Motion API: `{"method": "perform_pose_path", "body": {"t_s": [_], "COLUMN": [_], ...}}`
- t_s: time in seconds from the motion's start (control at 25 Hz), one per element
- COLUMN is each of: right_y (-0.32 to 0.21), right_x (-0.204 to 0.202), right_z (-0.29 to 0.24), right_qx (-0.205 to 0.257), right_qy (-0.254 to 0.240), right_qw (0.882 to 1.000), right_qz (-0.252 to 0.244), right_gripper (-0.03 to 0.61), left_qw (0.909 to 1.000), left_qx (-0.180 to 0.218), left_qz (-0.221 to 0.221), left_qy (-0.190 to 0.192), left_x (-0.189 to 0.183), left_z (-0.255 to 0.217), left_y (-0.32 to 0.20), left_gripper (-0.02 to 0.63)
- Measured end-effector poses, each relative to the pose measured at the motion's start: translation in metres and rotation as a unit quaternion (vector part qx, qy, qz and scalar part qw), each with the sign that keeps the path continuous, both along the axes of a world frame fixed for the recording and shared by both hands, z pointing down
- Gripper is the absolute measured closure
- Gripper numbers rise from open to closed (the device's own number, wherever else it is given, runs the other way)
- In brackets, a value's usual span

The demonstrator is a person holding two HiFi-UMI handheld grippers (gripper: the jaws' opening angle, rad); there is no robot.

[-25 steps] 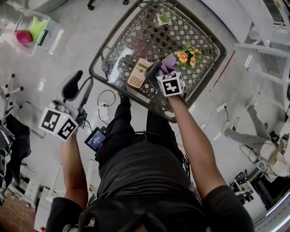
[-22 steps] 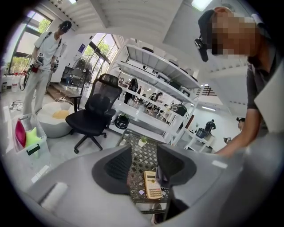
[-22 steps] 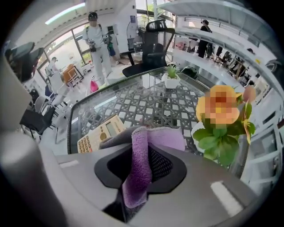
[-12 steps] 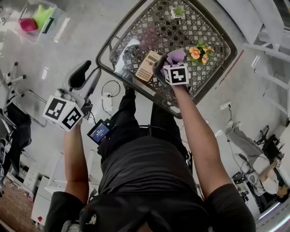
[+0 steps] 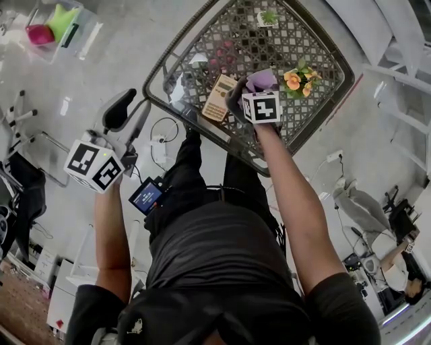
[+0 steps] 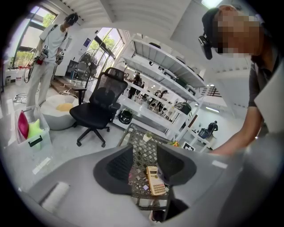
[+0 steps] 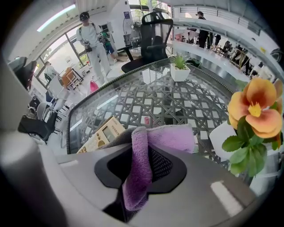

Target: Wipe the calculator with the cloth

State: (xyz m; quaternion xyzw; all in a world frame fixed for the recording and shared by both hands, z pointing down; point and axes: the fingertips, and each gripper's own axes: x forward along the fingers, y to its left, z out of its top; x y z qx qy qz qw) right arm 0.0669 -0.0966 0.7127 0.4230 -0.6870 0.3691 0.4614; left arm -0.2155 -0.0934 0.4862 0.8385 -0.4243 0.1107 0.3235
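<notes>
A beige calculator (image 5: 217, 98) lies on the lattice glass table (image 5: 163, 65), near its front edge. My right gripper (image 5: 241, 93) hangs steeply downward just right of the calculator, shut on a purple cloth (image 5: 261, 81). In the right gripper view the cloth (image 7: 138, 170) is pinched between the jaws and folds over their tips, with the calculator (image 7: 103, 133) just beyond at left. My left gripper (image 5: 129, 116) is held off the table to the left, open and with nothing in it. Through its jaws the left gripper (image 6: 144, 162) looks at the calculator (image 6: 154, 181) from a distance.
A pot of orange flowers (image 5: 300, 79) stands close right of the cloth, and a small green plant (image 5: 268, 18) sits at the table's far side. A clear box (image 5: 50, 30) with pink and green items is on the floor at left. An office chair (image 6: 100, 106) stands beyond.
Both grippers have sunk a little. The right one, still holding the cloth, now sits slightly closer to the calculator's right side.
</notes>
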Motion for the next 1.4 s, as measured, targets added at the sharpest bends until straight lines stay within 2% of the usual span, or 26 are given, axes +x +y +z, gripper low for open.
{"method": "perform_pose_path", "body": {"t_s": [0.36, 0.76, 1.2, 1.4], "right_y": [-0.015, -0.024, 0.019, 0.031], "right_x": [-0.022, -0.051, -0.035, -0.028], "right_z": [-0.003, -0.032, -0.002, -0.001], "right_qx": [-0.002, 0.027, -0.019, -0.022], "right_qy": [-0.019, -0.085, -0.061, -0.051], "right_qw": [1.000, 0.996, 0.998, 0.998], "right_qz": [-0.010, 0.008, -0.012, -0.027], "right_gripper": [0.503, 0.503, 0.503, 0.503], "left_qw": [0.9999, 0.9999, 0.9997, 0.9995], "left_qx": [-0.005, -0.001, -0.005, -0.007], "left_qz": [0.011, 0.012, 0.024, 0.029], "left_qy": [0.002, 0.004, 0.001, 0.003], "left_x": [0.012, 0.017, 0.024, 0.030], "left_z": [-0.002, -0.003, 0.003, 0.007], "left_y": [-0.004, 0.010, 0.014, 0.012], "left_gripper": [0.396, 0.396, 0.396, 0.396]}}
